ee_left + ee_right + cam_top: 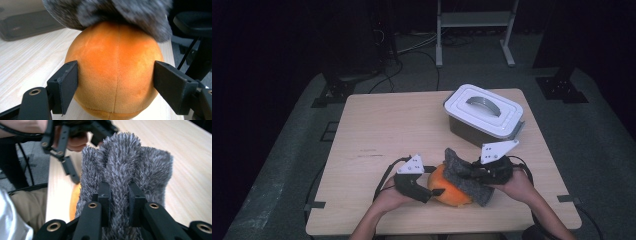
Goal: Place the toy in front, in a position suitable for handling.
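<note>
Pinching grey fuzzy cloth [125, 170] with right gripper [119, 195], jaws nearly closed on a fold.
Left gripper [116, 82] jaws spread wide around orange plush ball [115, 72], both pads at its sides (contact unclear); ball sits near front table [387, 125] edge, cloth draped on top, lidded bin [484, 114] behind.

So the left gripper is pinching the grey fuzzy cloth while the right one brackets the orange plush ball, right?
Sides are swapped. In the right gripper view, the right gripper pinches the grey fuzzy cloth; in the left gripper view, the left gripper brackets the orange plush ball.
</note>
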